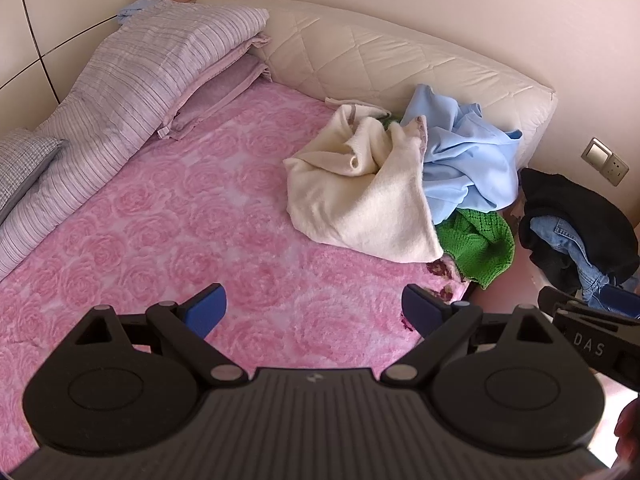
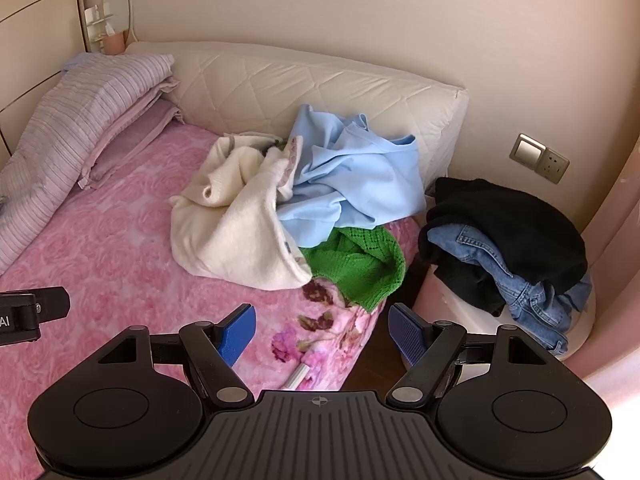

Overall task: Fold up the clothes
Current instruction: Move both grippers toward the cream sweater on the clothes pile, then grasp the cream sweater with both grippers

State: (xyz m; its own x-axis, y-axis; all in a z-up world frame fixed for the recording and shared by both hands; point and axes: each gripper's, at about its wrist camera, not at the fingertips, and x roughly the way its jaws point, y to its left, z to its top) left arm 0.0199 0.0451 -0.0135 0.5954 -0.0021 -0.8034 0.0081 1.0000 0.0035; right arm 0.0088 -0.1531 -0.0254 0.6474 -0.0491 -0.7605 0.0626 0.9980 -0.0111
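Left claw (image 1: 314, 308) and right claw (image 2: 322, 330): both spread wide, empty, held level above the bed (image 1: 180, 220). Clothes: cream garment (image 2: 232, 232), blue garment (image 2: 360, 176) and green knit (image 2: 360, 268) heaped by the quilted headboard (image 2: 300, 80). Jeans (image 2: 520, 276) lie on a pink stool beside the bed.

A wide stretch of pink bedspread (image 1: 168, 232) is left bare ahead. The far right is blocked by the heaped cream garment (image 1: 360, 200), blue garment (image 1: 468, 160) and green knit (image 1: 476, 248).

A home bedroom: bed (image 1: 168, 216) under a pink rose-patterned blanket, quilted cream headboard (image 1: 400, 60), folded striped quilt (image 1: 132, 80), loose clothes (image 2: 280, 200) heaped, wall switch and socket (image 2: 540, 158).
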